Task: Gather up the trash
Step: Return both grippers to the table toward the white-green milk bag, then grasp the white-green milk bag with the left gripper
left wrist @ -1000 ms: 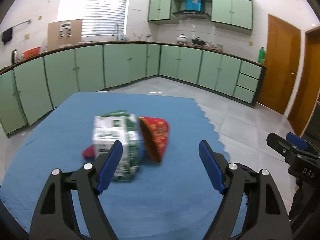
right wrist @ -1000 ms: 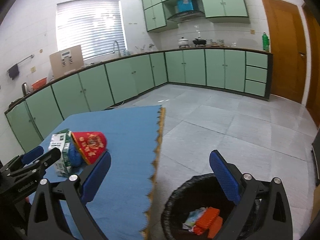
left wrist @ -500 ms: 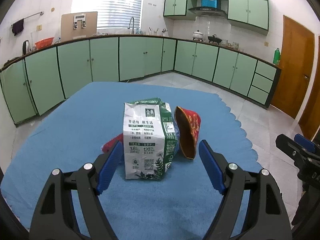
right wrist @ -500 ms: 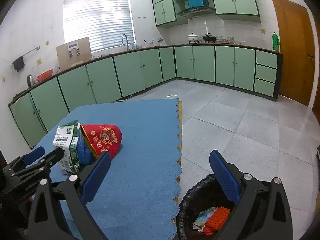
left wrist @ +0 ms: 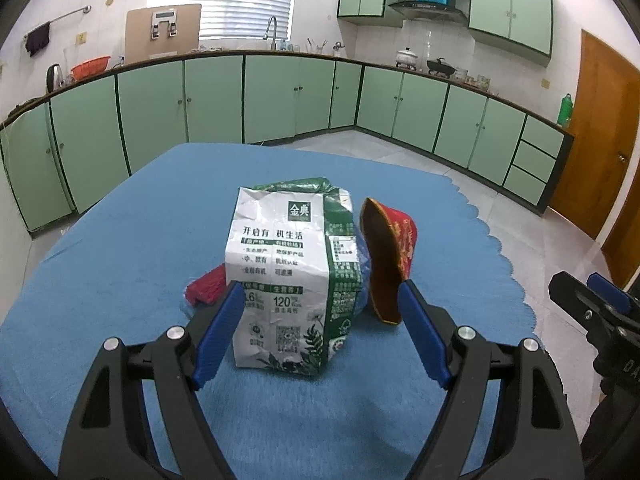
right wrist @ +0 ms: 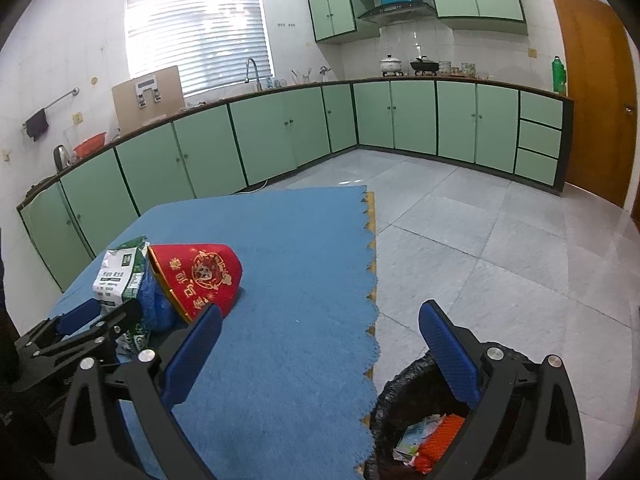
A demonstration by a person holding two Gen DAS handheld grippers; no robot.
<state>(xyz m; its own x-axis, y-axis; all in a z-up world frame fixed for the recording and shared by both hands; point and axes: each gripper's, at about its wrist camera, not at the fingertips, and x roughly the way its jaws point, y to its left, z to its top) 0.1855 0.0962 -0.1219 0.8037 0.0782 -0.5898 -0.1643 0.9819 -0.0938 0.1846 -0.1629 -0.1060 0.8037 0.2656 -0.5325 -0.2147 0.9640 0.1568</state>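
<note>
On the blue mat [left wrist: 120, 240], centre of the left wrist view: one crumpled milk carton [left wrist: 286, 276], white and green, standing upright.

- Left tongs [left wrist: 320, 320]: spread wide, one blue pad at 9 o'clock of the carton's lower half, the other at 3 o'clock. No pinch yet; the span looks chosen to take the carton across its width.
- Red paper bowl [left wrist: 390, 256]: tipped on its side at 3 o'clock of the carton, close against it, mouth toward the carton.
- Red scrap [left wrist: 206, 288]: at 9 o'clock of the carton, partly hidden; what it is cannot be told.
- Right tongs [right wrist: 320, 344]: spread, holding nothing, hanging between mat edge and bin, likely waiting.
- Bin [right wrist: 392, 396]: black-lined, on the floor at 5 o'clock in the right wrist view, already holding orange and pale rubbish.
</note>
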